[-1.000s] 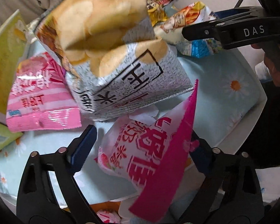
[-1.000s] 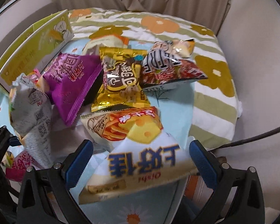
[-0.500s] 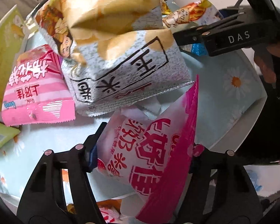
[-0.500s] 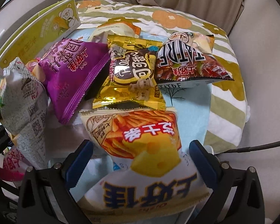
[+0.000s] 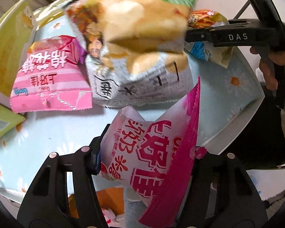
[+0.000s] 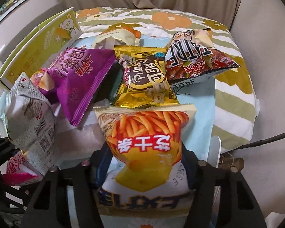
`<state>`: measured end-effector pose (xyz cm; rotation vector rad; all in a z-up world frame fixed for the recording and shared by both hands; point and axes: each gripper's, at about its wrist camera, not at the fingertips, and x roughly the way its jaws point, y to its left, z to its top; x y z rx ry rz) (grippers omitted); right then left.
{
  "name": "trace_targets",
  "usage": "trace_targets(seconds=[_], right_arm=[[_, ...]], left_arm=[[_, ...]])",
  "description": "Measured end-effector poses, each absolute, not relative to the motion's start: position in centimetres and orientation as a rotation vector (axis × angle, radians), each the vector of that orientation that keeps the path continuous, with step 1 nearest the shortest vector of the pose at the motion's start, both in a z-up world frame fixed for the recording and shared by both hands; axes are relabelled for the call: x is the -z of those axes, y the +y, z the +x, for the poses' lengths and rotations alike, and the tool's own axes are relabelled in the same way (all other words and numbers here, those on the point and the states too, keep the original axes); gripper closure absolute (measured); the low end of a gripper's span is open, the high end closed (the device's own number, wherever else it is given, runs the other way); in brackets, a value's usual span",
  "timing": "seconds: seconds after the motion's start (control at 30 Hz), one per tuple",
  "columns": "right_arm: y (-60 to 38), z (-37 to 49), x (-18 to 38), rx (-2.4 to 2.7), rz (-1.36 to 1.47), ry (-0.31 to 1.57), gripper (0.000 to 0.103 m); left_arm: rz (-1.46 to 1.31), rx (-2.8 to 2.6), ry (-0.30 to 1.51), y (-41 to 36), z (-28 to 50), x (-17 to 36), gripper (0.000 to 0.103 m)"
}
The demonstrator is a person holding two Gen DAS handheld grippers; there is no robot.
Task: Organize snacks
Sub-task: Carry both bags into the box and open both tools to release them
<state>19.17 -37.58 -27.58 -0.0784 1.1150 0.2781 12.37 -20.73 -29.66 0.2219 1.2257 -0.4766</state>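
My left gripper (image 5: 148,152) is shut on a pink-and-white snack bag (image 5: 153,144) and holds it tilted above the daisy-print cloth (image 5: 47,133). Behind it a grey-and-white chip bag (image 5: 142,60) leans, blurred, next to a flat pink bag (image 5: 51,79). In the right wrist view my right gripper (image 6: 144,163) is closing its jaws on a yellow cheese-stick bag (image 6: 146,133), and the pads pinch its sides. One of its black fingers (image 5: 218,36) shows at the upper right of the left wrist view, with a person's hand (image 5: 267,72) behind it.
A purple bag (image 6: 79,79), a gold bag (image 6: 144,77), a striped TATRE bag (image 6: 191,60) and a cream bag (image 6: 117,36) lie beyond. A green-yellow box (image 6: 38,43) stands at the left. Floral bedding (image 6: 233,95) lies at the right, and the white table edge (image 5: 237,125) is close by.
Both grippers went from wide open to closed on their bags: the left on the pink-and-white bag, the right on the cheese-stick bag. The grey chip bag has shifted and is blurred.
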Motion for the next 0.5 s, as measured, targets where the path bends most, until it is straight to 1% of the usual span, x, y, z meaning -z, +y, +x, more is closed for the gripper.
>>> trace_targets(seconds=[0.07, 0.23, 0.5], right_arm=[[-37.6, 18.9, 27.3, -0.271, -0.071, 1.108, 0.05], [-37.6, 17.9, 26.0, -0.253, -0.058, 1.078, 0.05], [-37.2, 16.7, 22.8, -0.241, -0.042, 1.031, 0.051]], left_arm=[[0.215, 0.474, 1.22, -20.7, 12.1, 29.2, 0.047], [0.205, 0.464, 1.2, -18.7, 11.7, 28.0, 0.047], [0.183, 0.435, 1.141, -17.1, 10.0, 24.1, 0.047]])
